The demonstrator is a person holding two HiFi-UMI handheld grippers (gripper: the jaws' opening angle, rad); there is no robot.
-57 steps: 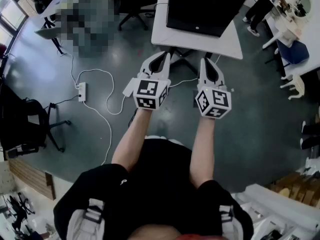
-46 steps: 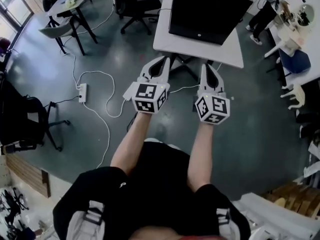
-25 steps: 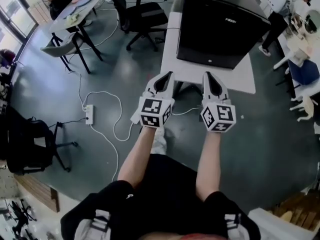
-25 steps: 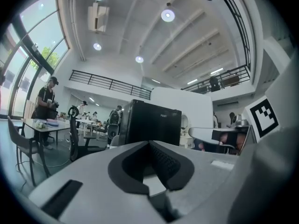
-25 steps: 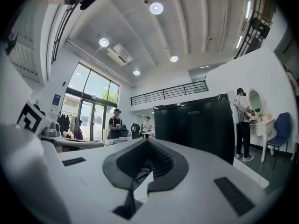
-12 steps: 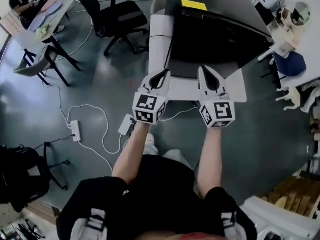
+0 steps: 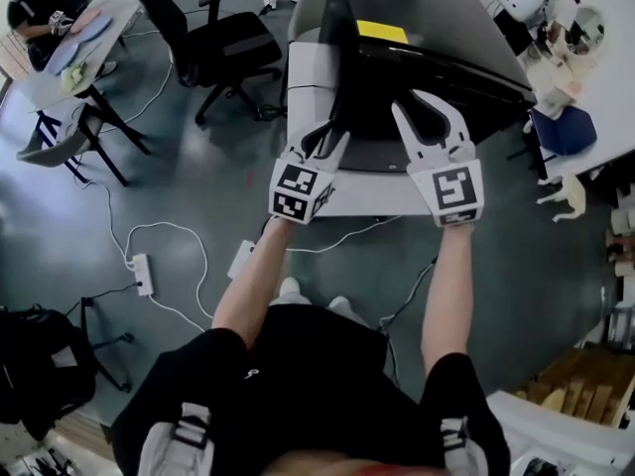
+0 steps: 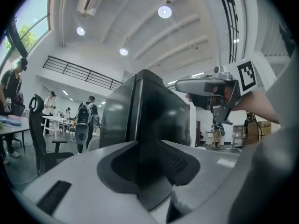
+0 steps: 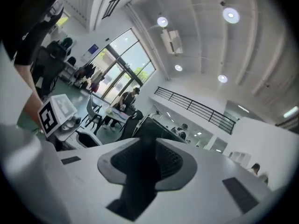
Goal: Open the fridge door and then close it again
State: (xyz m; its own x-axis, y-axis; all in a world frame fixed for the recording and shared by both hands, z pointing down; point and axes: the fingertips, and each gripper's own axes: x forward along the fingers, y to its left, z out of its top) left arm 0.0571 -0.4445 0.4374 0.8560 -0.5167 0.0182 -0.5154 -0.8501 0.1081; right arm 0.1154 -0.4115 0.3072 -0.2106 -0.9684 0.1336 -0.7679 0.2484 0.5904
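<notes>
Head view: the glossy black fridge (image 7: 427,38), a yellow label on top, stands on a white table (image 7: 357,201). The left gripper (image 7: 329,132) and right gripper (image 7: 429,109) are at its front.

Left gripper view: the jaws are opening, with the fridge's corner ahead and untouched.

Right gripper view: the jaws are opening, empty.

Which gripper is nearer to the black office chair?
Left. The left gripper is right of the black office chair; the right gripper is farther right. Both grippers' jaws are opening, empty.
</notes>
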